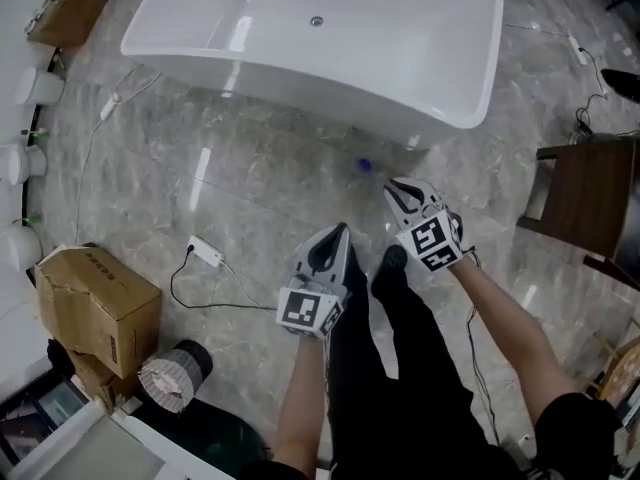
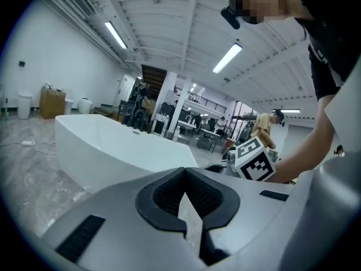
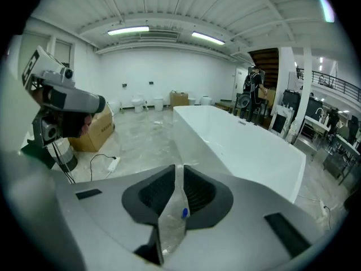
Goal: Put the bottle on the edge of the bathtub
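A white bathtub (image 1: 300, 76) stands on the marble floor ahead of me; it also shows in the left gripper view (image 2: 113, 145) and the right gripper view (image 3: 248, 145). A small clear bottle with a blue cap (image 1: 364, 166) lies on the floor just in front of the tub. My right gripper (image 1: 393, 184) hovers close behind it, jaws a narrow slit apart, and the blue cap (image 3: 184, 212) shows through that slit (image 3: 176, 167). Whether the pads touch the bottle is unclear. My left gripper (image 1: 340, 230) hangs lower left, shut and empty (image 2: 184, 171).
A cardboard box (image 1: 95, 303) and a wrapped roll (image 1: 170, 378) sit at lower left. A power strip with its cable (image 1: 207, 252) lies on the floor left of the grippers. A wooden chair (image 1: 590, 203) stands at right. White containers (image 1: 20, 163) line the left wall.
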Action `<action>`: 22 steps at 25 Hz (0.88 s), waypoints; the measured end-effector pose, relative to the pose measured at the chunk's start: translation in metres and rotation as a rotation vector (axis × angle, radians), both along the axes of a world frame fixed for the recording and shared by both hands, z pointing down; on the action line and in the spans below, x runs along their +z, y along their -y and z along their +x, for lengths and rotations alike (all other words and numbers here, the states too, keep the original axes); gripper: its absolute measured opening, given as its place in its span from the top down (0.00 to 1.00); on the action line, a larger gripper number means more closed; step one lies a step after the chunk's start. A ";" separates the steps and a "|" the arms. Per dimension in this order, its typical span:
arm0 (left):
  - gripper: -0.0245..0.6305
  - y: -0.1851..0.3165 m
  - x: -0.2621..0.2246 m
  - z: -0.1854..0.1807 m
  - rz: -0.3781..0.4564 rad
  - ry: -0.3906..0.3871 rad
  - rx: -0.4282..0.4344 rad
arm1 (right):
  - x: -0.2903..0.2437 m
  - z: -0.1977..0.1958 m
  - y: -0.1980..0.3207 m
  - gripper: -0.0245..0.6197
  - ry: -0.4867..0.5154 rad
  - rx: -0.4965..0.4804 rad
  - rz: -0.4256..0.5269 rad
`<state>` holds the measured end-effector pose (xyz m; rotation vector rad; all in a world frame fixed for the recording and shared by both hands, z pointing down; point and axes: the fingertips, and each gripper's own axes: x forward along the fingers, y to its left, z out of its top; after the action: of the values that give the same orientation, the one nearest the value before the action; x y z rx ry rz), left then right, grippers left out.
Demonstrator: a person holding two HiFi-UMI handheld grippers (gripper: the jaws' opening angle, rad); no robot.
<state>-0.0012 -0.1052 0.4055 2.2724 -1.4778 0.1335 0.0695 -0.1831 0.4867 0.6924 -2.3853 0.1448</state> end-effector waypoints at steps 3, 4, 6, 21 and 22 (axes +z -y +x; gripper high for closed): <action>0.95 -0.012 -0.029 0.007 0.013 -0.007 -0.019 | -0.043 0.009 -0.013 0.90 0.038 0.013 0.024; 0.95 -0.016 -0.040 0.009 0.018 -0.003 -0.016 | -0.057 0.012 -0.018 0.91 0.051 0.020 0.032; 0.95 -0.024 -0.062 0.011 0.030 0.008 0.001 | -0.085 0.015 -0.026 0.93 0.083 0.043 0.047; 0.95 -0.140 -0.182 -0.061 0.150 0.069 0.161 | -0.231 -0.005 -0.163 0.94 0.312 0.347 0.131; 0.95 -0.154 -0.188 -0.070 0.149 0.050 0.177 | -0.238 -0.010 -0.177 0.94 0.320 0.376 0.141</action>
<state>-0.0708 0.0483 0.2177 2.5363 -1.3490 0.1377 0.0593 -0.0064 0.2489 1.2650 -2.5568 0.2642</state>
